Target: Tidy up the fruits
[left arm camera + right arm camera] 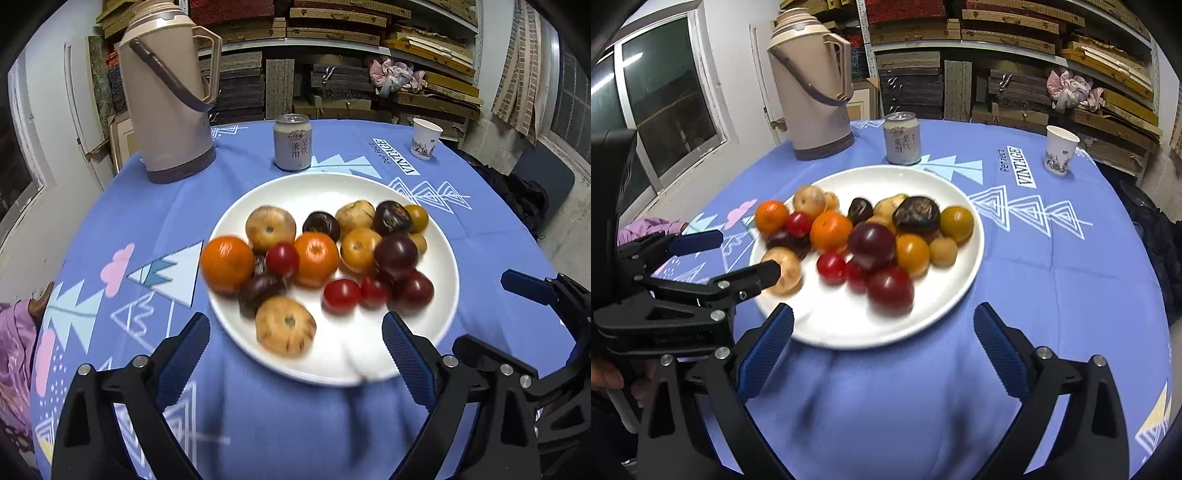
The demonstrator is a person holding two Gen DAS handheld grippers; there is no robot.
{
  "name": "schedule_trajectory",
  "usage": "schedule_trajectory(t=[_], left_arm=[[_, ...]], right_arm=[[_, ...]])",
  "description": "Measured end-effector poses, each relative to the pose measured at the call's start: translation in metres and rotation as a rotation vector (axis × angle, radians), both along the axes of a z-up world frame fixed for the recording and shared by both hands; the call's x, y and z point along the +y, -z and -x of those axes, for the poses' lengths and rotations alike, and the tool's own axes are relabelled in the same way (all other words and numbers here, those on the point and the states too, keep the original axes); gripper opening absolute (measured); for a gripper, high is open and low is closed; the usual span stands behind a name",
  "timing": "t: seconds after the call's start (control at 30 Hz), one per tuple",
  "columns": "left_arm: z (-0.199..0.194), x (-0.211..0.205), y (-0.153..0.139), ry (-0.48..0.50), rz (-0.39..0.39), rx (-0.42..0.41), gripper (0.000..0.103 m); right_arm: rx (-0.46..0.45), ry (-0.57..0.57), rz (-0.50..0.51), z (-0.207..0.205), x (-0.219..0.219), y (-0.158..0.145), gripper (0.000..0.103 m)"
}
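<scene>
Fruit was motion-blurred in both views, esp. the pieces nearest the fingers, so skins and stems were hard to read. Left gripper (pixel 295 332) showed only its two blue pads w/ black arms cut off at the frame bottom; jaws spread wide, nothing between the pads. Right gripper (pixel 884 325) same: spread wide, nothing held. In the left wrist view the right gripper appeared at the far right edge, partly cut off. In the right wrist view the left gripper sat at the left, one black finger covering part of a tan fruit (pixel 786 271).

White plate (pixel 332 192) lay just ahead of both finger pairs on the blue tablecloth (pixel 147 206), its near rim between the left pads. The pile held two oranges (pixel 227 264), small red tomatoes (pixel 341 295), dark purple plums (pixel 397 254), brown chestnuts (pixel 391 218), and tan and yellow round fruits, most touching.

Beyond the plate: can (pixel 292 142), thermos (pixel 166 96), paper cup (pixel 424 138).
</scene>
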State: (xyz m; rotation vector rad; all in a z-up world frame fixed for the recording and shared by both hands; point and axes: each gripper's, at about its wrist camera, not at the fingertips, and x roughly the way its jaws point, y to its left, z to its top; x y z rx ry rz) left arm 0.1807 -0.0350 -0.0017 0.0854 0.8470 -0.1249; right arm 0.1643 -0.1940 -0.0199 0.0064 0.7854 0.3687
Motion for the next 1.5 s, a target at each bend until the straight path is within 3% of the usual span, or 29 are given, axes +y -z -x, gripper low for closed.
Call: schedule_trajectory(t=[0.23,0.57,1.5], left_arm=[[0.041,0.0,-0.004,0.023,-0.029,-0.018,0.097],[0.082,0.01,-0.007,0.004,-0.011,-0.028,0.097],[0.098,0.013,-0.001,0.022,-0.008,-0.013,0.099]], right_arm=[[-0.006,0.018,0.042,0.039,0.004,-0.001,0.098],[-0.053,0.029,0.087,0.078,0.011,-0.011,0.098],[-0.079,0.044,0.124,0.088,0.01,-0.011,0.098]])
